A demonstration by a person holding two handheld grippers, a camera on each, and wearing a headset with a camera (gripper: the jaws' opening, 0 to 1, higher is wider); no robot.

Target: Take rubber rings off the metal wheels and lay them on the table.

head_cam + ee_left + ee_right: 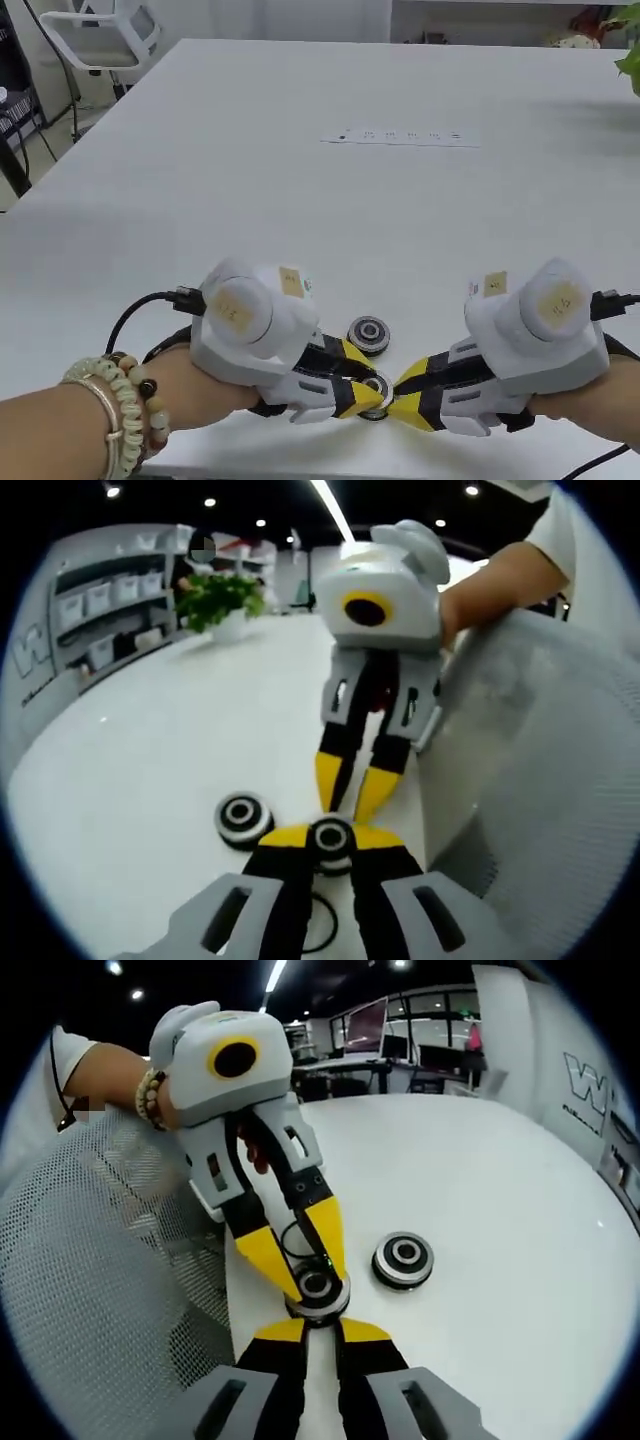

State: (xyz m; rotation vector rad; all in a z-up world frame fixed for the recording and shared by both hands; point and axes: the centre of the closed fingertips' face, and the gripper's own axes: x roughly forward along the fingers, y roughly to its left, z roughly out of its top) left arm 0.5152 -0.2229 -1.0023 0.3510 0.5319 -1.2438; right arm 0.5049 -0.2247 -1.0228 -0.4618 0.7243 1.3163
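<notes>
Metal wheel (376, 386) held by left gripper (362, 393), right gripper (402, 393) seemingly touching it.

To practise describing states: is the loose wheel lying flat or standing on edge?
Lying flat: the wheel shows its round face upward, resting on the table.

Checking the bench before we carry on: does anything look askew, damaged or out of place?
Nothing stands out. The free wheel lies flat on the table. The held wheel sits between the left gripper's tips with the right gripper at it. A loose rubber ring lies flat nearby.
</notes>
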